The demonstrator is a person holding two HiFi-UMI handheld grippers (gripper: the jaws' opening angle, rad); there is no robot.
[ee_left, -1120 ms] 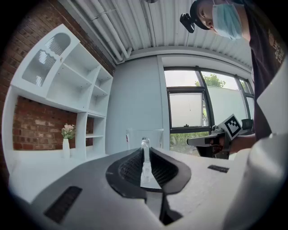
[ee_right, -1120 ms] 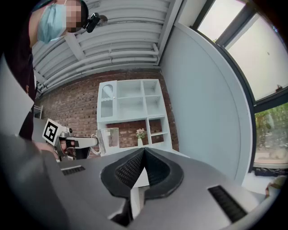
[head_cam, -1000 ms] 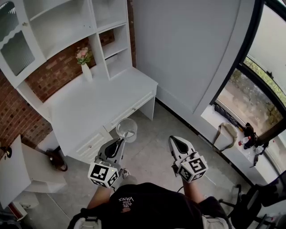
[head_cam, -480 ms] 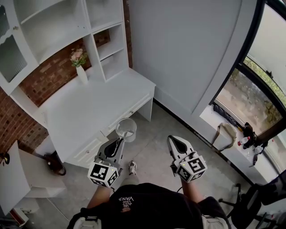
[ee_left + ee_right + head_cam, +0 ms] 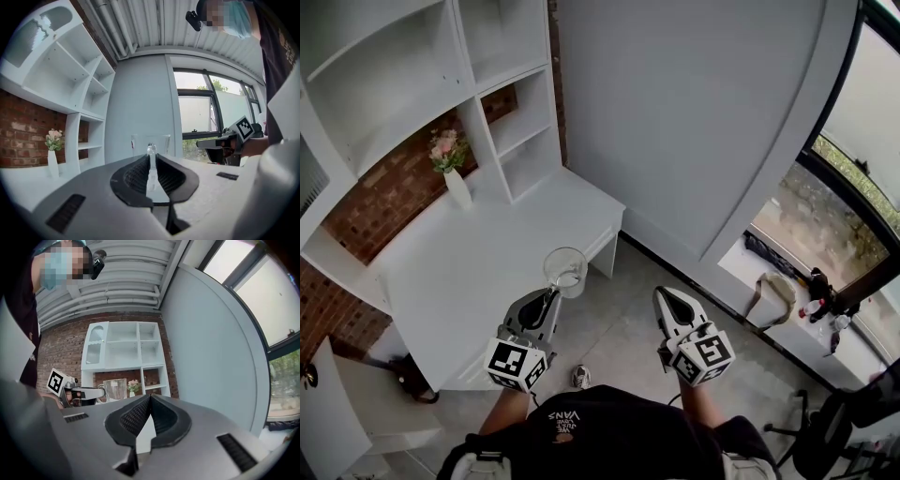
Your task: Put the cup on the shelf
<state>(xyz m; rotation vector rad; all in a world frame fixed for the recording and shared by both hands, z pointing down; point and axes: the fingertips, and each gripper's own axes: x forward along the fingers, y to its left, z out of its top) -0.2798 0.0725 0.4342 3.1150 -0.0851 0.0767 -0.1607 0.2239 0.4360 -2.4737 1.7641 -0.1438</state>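
Head view: a white desk point(image 5: 487, 267) is set under shelves point(image 5: 517, 127); a clear cup point(image 5: 565, 270) is pinched by the left gripper point(image 5: 550, 296); the right gripper point(image 5: 668, 293) is held closed, empty.

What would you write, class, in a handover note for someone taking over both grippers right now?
Left gripper shut on the clear cup, fingers pinching its wall; cup upright, in the air by the front edge of the desk.
Right gripper shut, empty.
Shelf above the desk, cup not yet on it.
Done: cup grasped and lifted.
Left: carry it to a shelf compartment, set it down, release.
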